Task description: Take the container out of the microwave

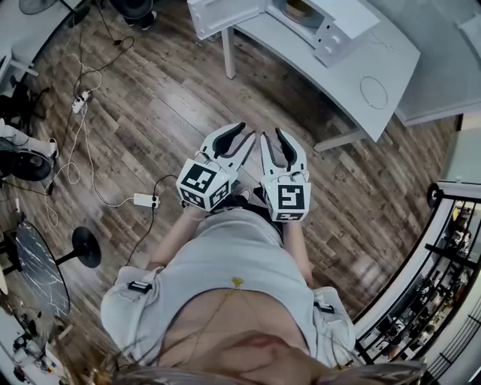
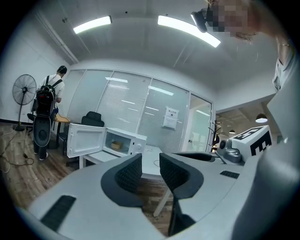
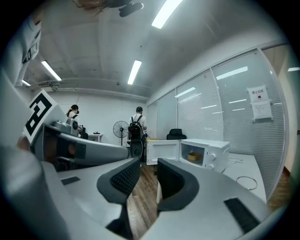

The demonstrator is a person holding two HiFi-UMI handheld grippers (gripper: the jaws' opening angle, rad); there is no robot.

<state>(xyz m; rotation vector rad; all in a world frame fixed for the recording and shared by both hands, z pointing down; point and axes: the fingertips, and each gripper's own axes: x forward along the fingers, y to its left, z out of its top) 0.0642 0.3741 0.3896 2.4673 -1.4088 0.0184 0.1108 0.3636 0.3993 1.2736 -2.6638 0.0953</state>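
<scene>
Container [image 1: 298, 9] inside microwave [image 1: 340, 22] with door swung open, on white table [image 1: 338, 75], left gripper [image 1: 245, 132] and right gripper [image 1: 272, 134] side by side, well short of it, jaws parted, nothing between them

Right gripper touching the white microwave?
Apart. The head view shows the right gripper held near the person's body, with wooden floor between it and the white open-doored microwave.

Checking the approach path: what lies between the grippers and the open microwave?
Head view shows bare wood floor, then the edge of the white table; nothing else.
</scene>
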